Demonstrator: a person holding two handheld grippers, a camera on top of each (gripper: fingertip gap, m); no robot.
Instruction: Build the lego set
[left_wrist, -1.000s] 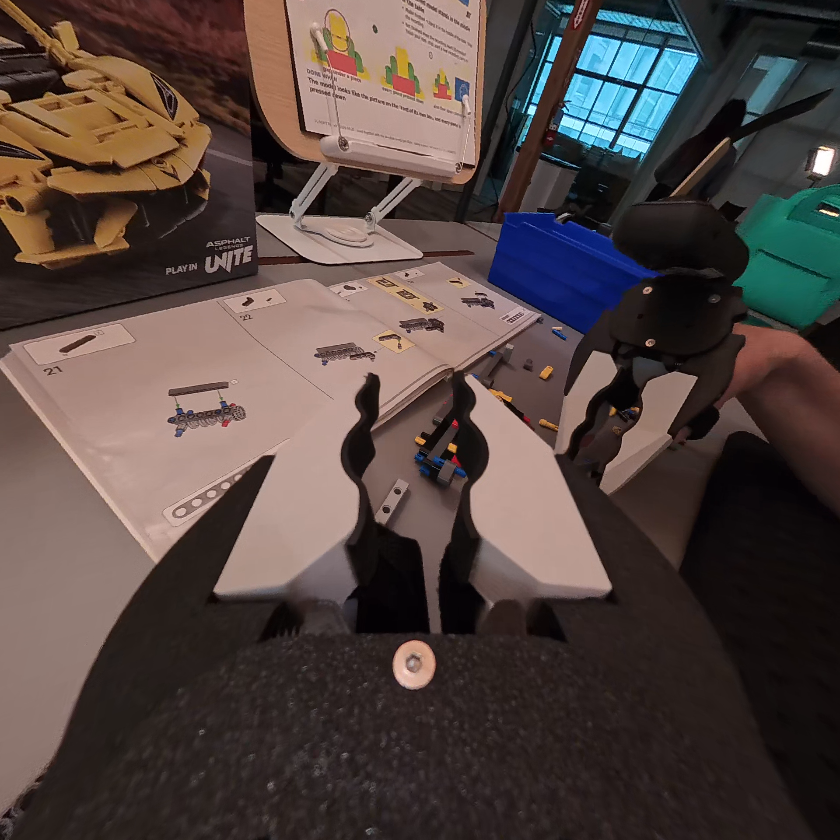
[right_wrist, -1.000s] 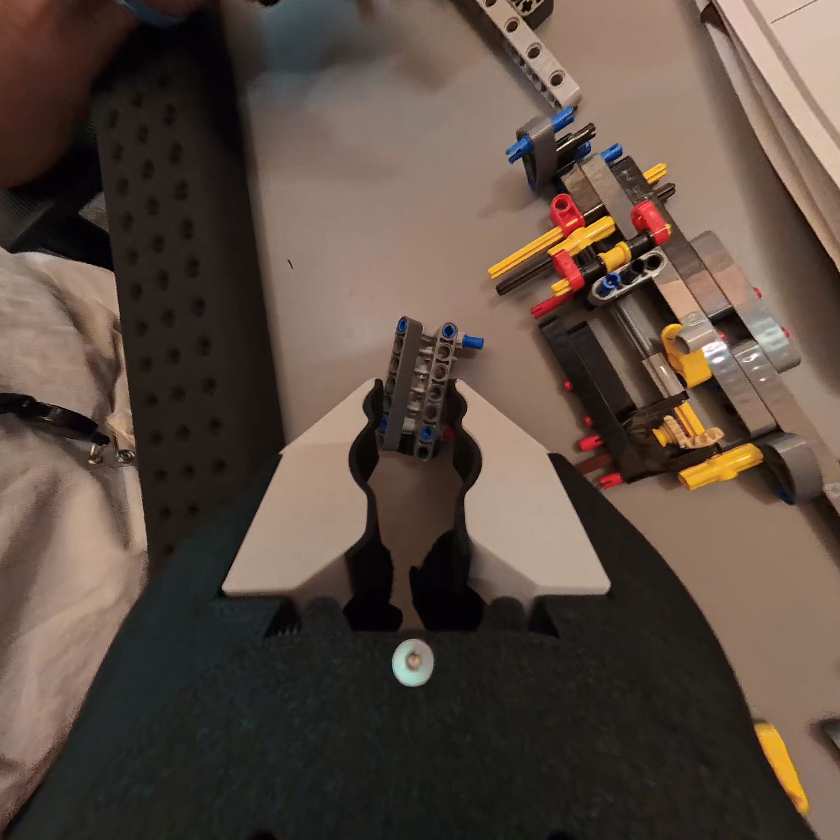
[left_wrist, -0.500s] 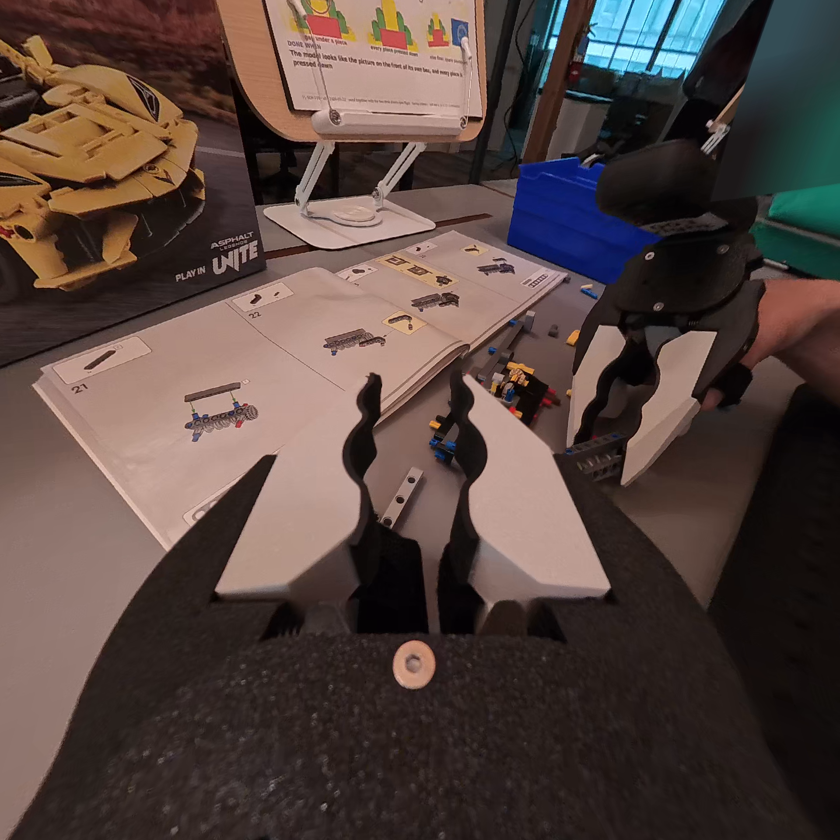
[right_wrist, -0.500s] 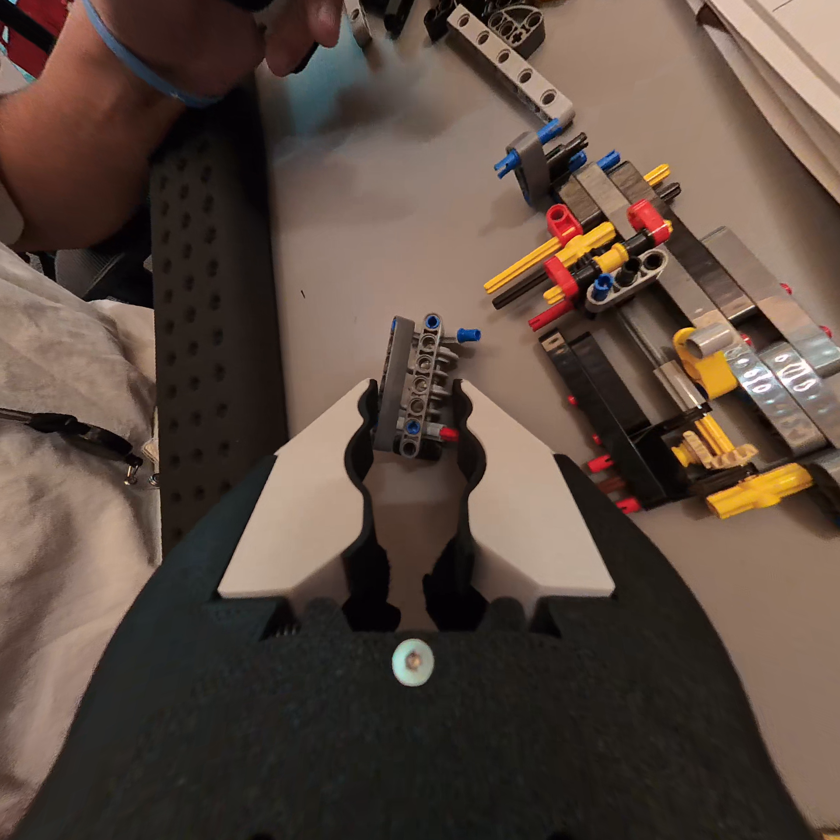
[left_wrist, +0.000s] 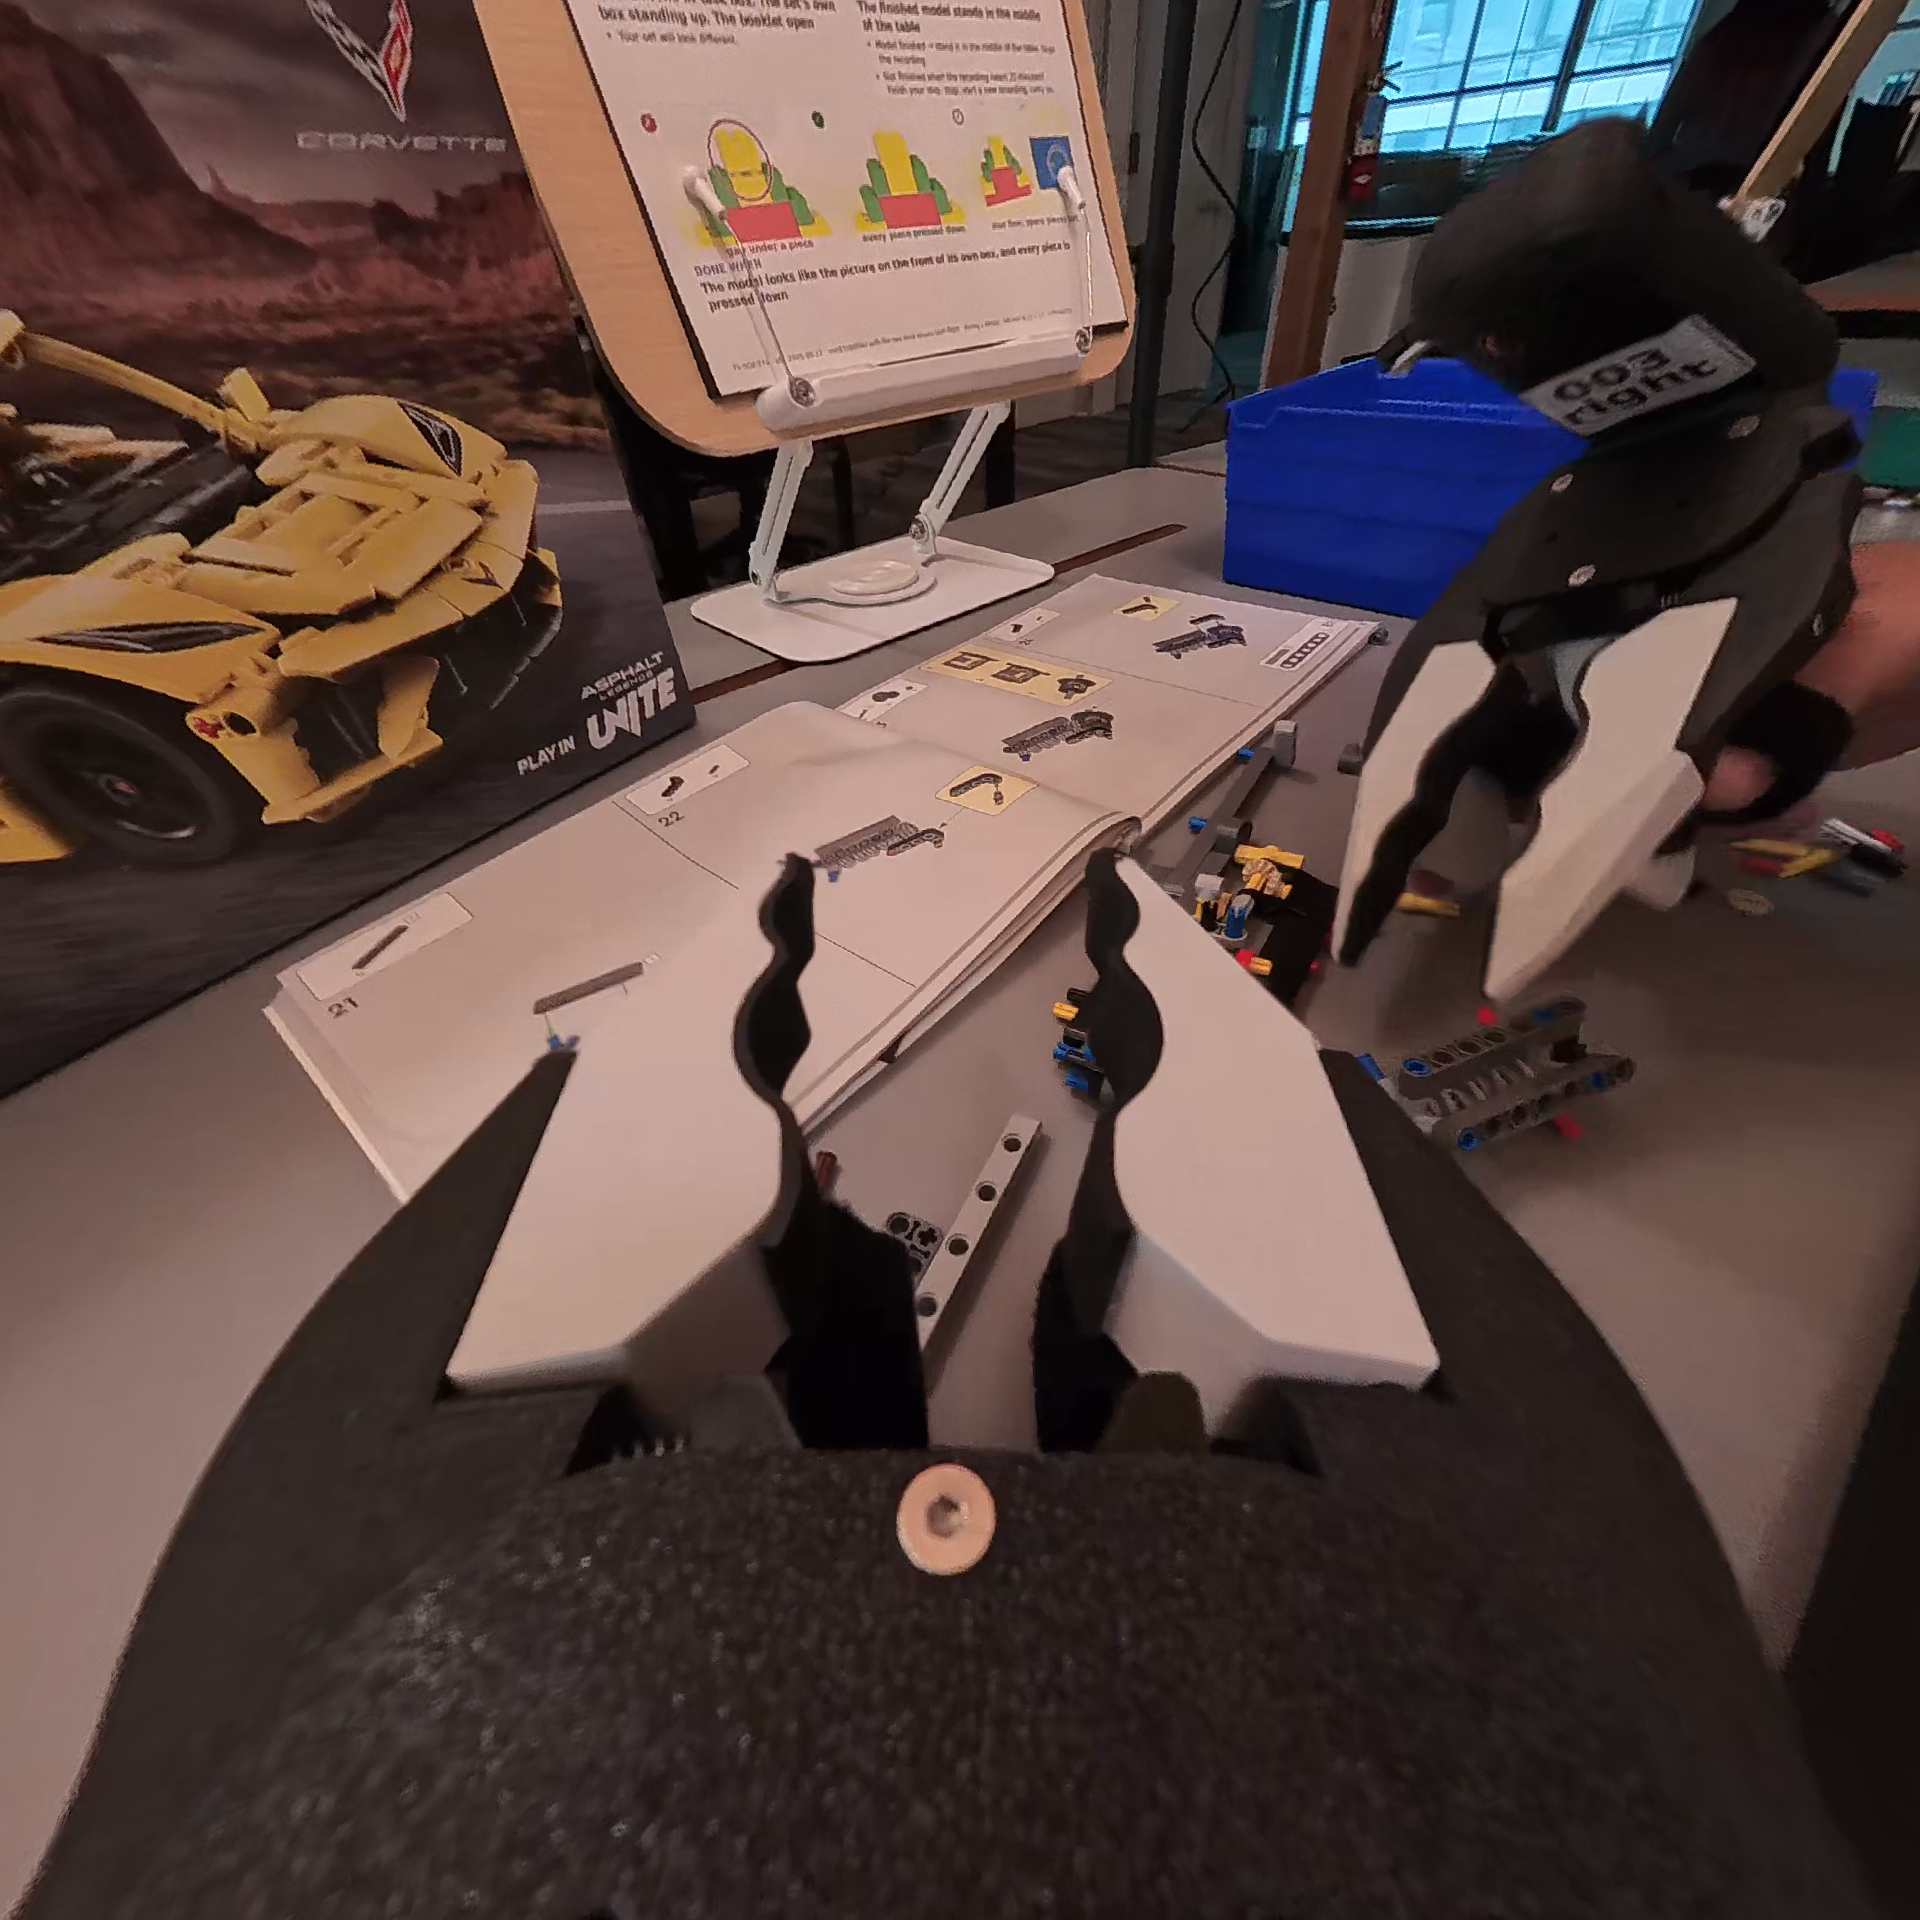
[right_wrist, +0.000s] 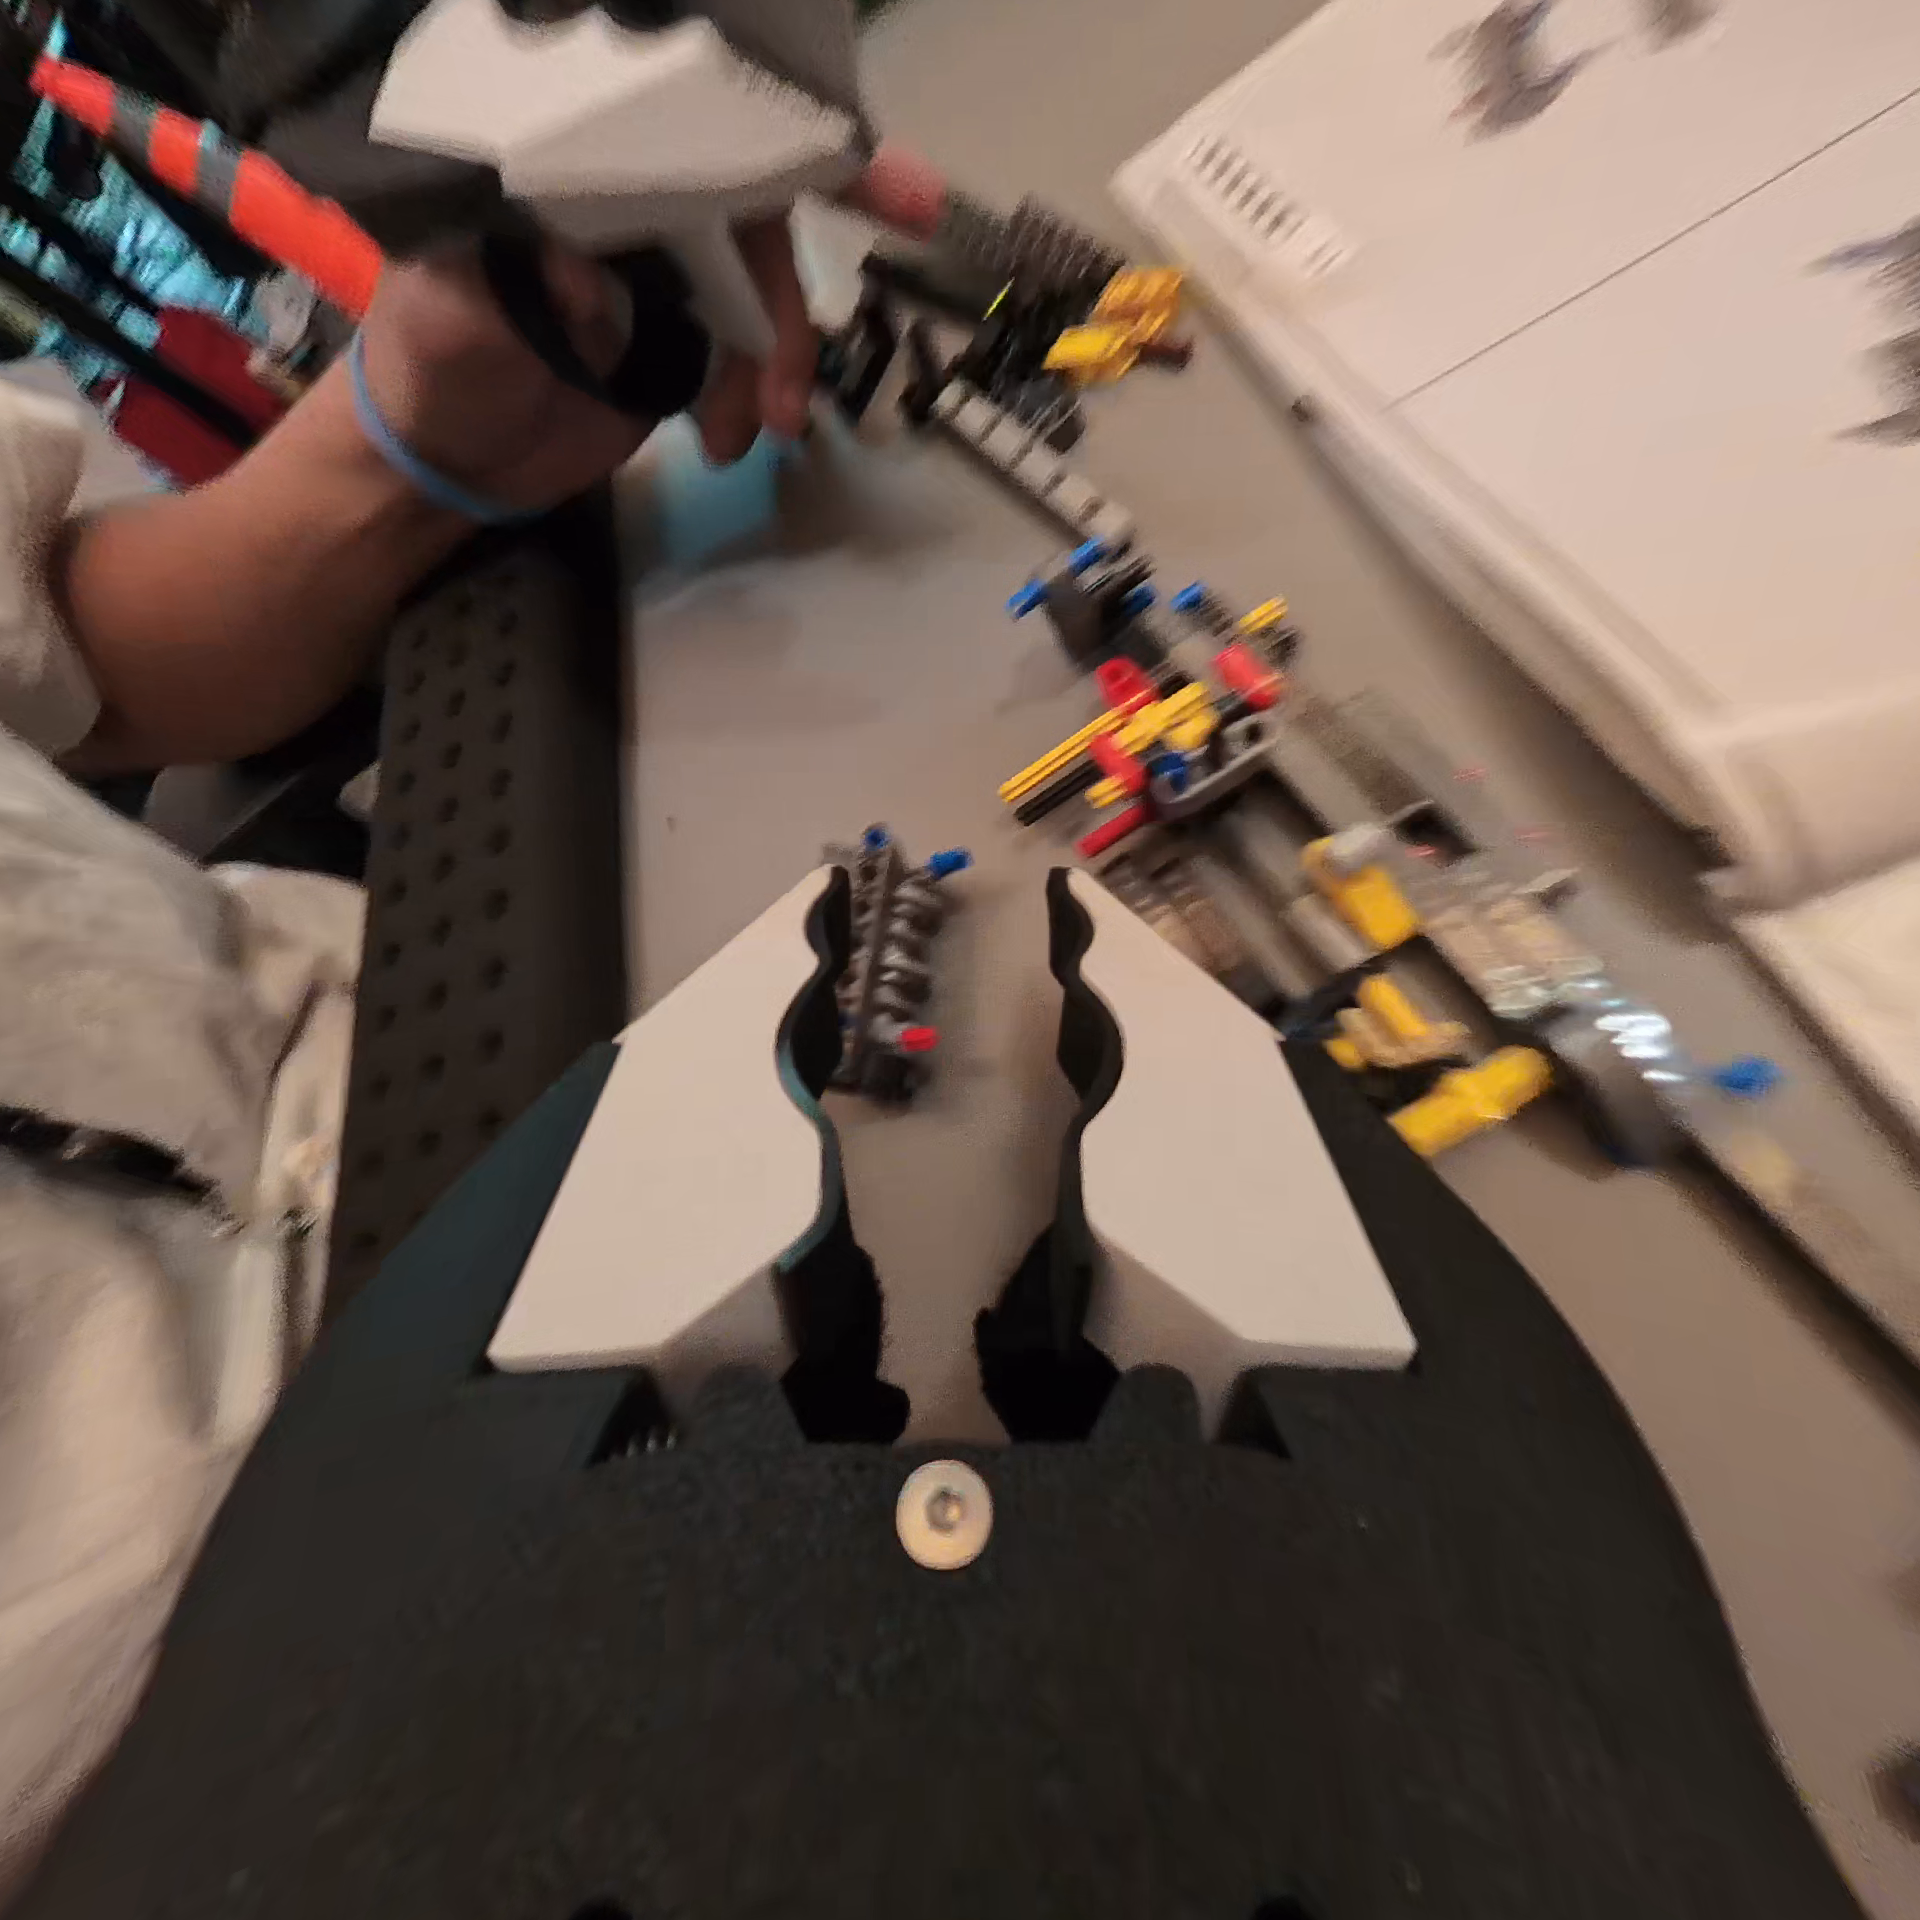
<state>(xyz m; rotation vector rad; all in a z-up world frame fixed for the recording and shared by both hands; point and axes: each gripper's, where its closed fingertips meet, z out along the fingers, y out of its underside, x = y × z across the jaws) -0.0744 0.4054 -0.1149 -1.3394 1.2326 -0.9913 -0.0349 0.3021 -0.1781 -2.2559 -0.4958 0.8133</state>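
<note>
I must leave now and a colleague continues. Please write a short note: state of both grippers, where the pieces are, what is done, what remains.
Left gripper: open, empty, above the light grey beam.
Right gripper: open, empty; small grey sub-assembly lies on the table below it.
Loose parts lie beside the open instruction booklet.
Done: sub-assembly built.
Left: nearly all of the car.

The right wrist view is smeared by motion blur: the loose lego pieces (right_wrist: 1164, 727) near the instruction booklet (right_wrist: 1558, 343) lose their shapes, and the booklet's drawings are unreadable. In the left wrist view the set box (left_wrist: 260, 540) is cut off at the left edge, and the left gripper (left_wrist: 951, 883) hides part of the grey beam (left_wrist: 977, 1205).
</note>
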